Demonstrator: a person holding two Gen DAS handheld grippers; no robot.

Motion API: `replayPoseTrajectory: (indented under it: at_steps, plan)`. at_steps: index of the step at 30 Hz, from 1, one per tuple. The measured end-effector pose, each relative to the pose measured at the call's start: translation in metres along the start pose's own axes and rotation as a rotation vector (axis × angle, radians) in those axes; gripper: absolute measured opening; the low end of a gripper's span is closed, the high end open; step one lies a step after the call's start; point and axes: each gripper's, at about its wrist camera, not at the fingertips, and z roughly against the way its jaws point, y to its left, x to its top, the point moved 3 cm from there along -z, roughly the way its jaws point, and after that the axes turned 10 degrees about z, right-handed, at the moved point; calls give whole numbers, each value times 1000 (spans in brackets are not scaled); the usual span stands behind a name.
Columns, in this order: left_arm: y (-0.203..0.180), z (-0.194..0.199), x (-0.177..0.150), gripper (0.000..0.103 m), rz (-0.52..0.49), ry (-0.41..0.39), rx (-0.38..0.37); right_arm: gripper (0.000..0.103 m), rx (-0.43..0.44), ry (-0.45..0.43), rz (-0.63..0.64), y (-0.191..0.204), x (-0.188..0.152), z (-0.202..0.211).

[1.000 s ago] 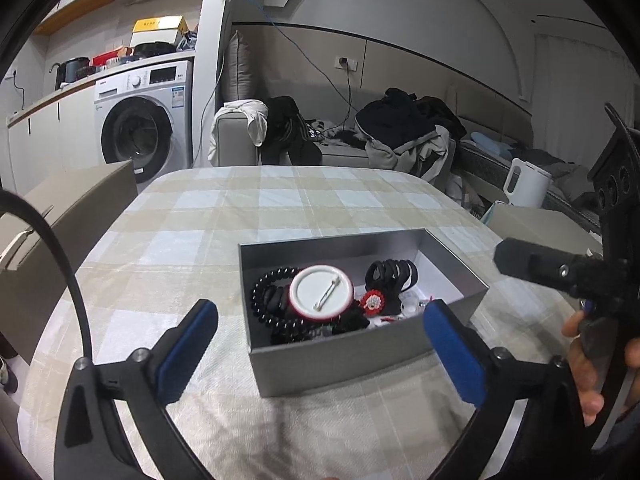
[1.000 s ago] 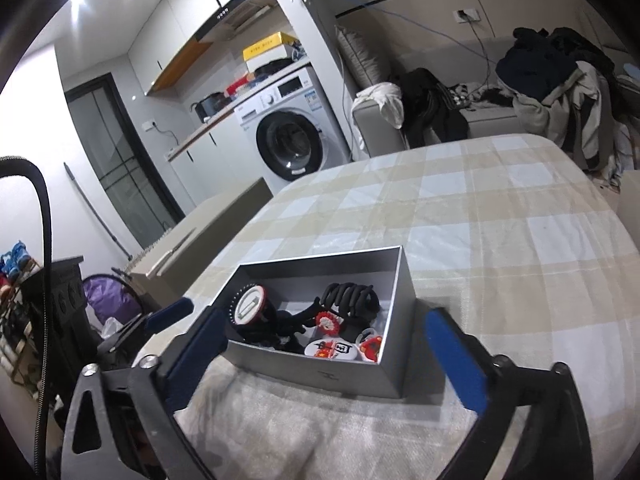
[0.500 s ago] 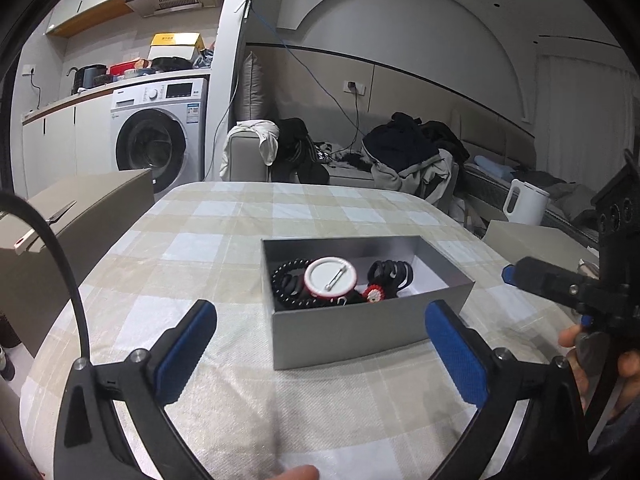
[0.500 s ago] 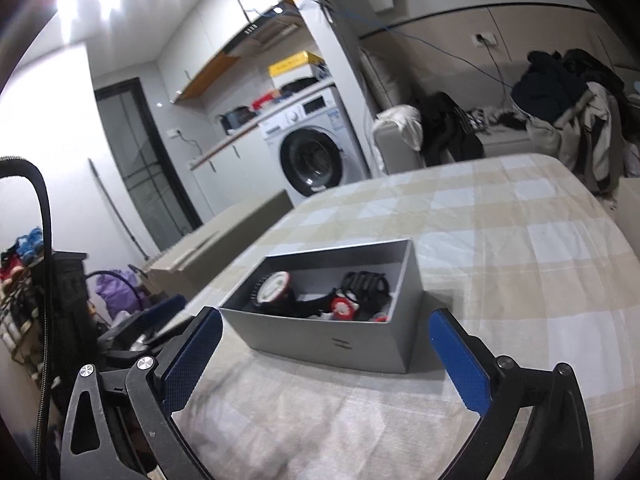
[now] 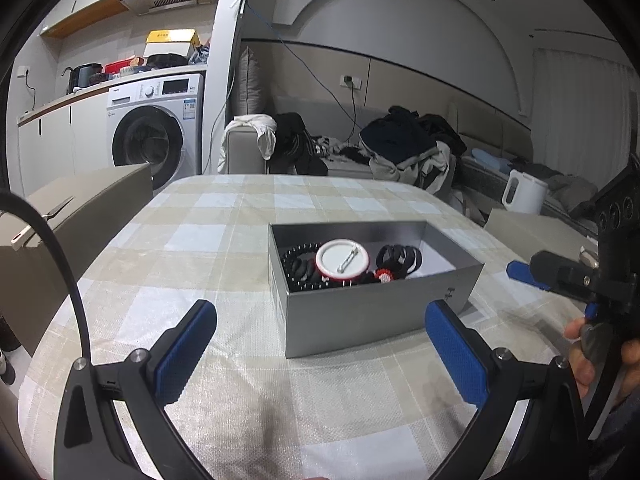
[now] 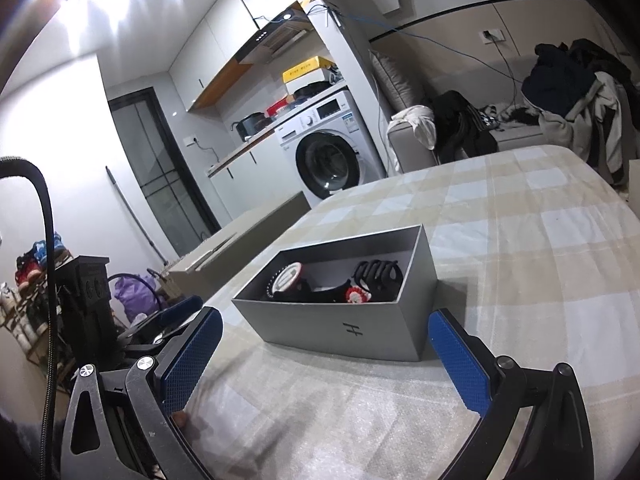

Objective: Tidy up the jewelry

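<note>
The jewelry sits heaped in the open grey box (image 5: 376, 304) on the checked desk (image 5: 224, 264), a white round badge (image 5: 343, 259) resting on top of black beads (image 5: 298, 266) with black hair ties (image 5: 400, 257) beside it, so the box likely serves as the gathering place. The left tool (image 5: 320, 354) hovers low before the box's near wall with its blue pads wide apart and nothing between them. The right tool (image 6: 324, 354) does likewise from the box's right end, equally spread and empty, apparently pulled back to keep the contents clear.

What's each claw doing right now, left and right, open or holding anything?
Left claw: open, holding nothing, short of the grey box.
Right claw: open, holding nothing, also short of the box.
</note>
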Motion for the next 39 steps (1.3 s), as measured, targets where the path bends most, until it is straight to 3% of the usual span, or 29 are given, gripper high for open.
replayPoseTrajectory:
  at_steps: [39]
  plan:
    - [-2,3,-4,101,-6,10,-8,103,-15,10,11,-3,-3,-1]
